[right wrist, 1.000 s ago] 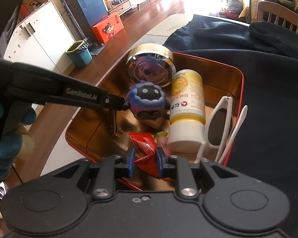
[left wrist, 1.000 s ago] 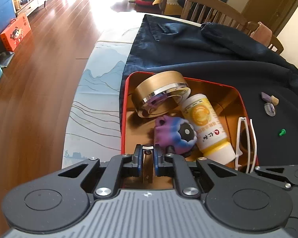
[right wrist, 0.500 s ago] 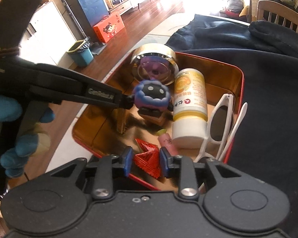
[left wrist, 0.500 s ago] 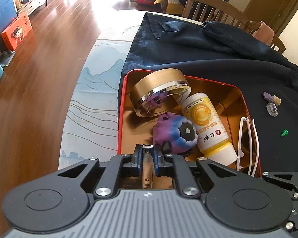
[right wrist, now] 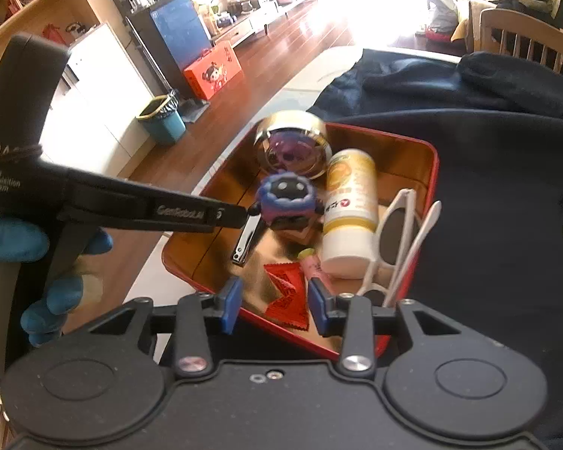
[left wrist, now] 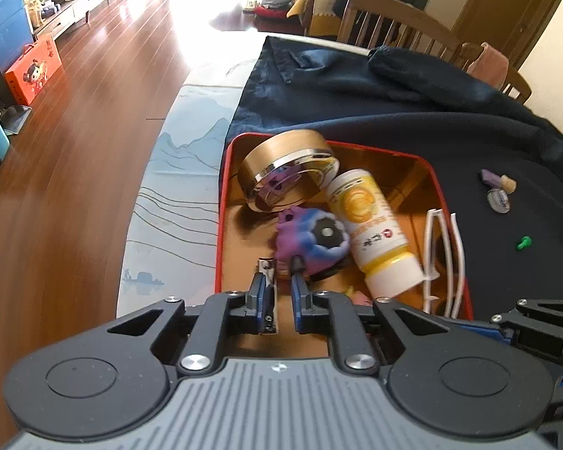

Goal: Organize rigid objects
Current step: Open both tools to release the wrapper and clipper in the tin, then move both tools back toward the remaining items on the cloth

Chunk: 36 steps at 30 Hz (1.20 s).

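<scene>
Both claws have risen from the red tin (left wrist: 221, 225): the right claw (right wrist: 274, 284), jaws opening wide, leaves the red packet (right wrist: 286, 294) lying free just below, while the left claw (left wrist: 279, 280), barely parted, lets the nail clipper (right wrist: 246, 240) hang lengthwise down toward the tin floor

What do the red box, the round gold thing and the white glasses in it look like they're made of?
Red box: probably tinplate; thin rolled rim, red outside, shiny gold inside that reflects its contents.
Round gold thing: looks metal, with a brushed gold wall and a mirror-like face showing the purple toy's reflection.
White glasses: likely glossy moulded plastic, with thick opaque frames and dark lenses.
</scene>
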Motion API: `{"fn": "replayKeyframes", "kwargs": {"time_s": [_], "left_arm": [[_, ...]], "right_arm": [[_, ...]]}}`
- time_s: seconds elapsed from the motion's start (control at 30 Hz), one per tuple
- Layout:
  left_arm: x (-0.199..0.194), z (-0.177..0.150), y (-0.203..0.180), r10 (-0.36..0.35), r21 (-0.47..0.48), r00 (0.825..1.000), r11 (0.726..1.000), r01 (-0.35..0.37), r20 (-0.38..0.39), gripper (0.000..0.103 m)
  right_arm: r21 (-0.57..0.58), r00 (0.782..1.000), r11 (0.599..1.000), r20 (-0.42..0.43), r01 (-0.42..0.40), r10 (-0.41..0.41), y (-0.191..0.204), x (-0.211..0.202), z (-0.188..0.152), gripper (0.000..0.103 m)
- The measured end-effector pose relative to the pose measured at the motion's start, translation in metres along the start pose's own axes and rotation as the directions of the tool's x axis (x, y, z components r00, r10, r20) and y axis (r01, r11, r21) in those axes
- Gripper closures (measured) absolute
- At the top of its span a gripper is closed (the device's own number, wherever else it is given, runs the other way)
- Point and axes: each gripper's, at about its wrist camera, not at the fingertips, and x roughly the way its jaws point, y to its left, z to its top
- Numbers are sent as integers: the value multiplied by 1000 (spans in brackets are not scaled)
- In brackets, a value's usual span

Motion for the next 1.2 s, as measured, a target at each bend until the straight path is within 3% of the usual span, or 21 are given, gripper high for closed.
{"fn": "replayKeyframes", "kwargs": {"time_s": [0.4, 0.57, 0.83, 1.0, 1.2], "left_arm": [[-33, -2, -34, -42, 22, 996, 999, 41, 74, 89], [-38, -4, -53, -63, 39, 994, 997, 59, 85, 89], [-40, -8, -90, -65, 59, 993, 996, 60, 97, 88], [-37, -10, -113, -73, 51, 992, 996, 68, 99, 73], [-28, -12, -144, -65, 47, 994, 997, 61, 92, 73]], "right_arm": [[83, 998, 996, 67, 14, -19, -32, -49, -4, 57], [82, 993, 996, 100, 46, -54, -47, -69, -7, 46], [79, 988, 995, 135, 64, -74, -74, -91, -14, 38], [82, 987, 995, 143, 62, -73, -95, -102, -19, 33], [73, 985, 995, 157, 62, -73, -122, -115, -26, 28]]}}
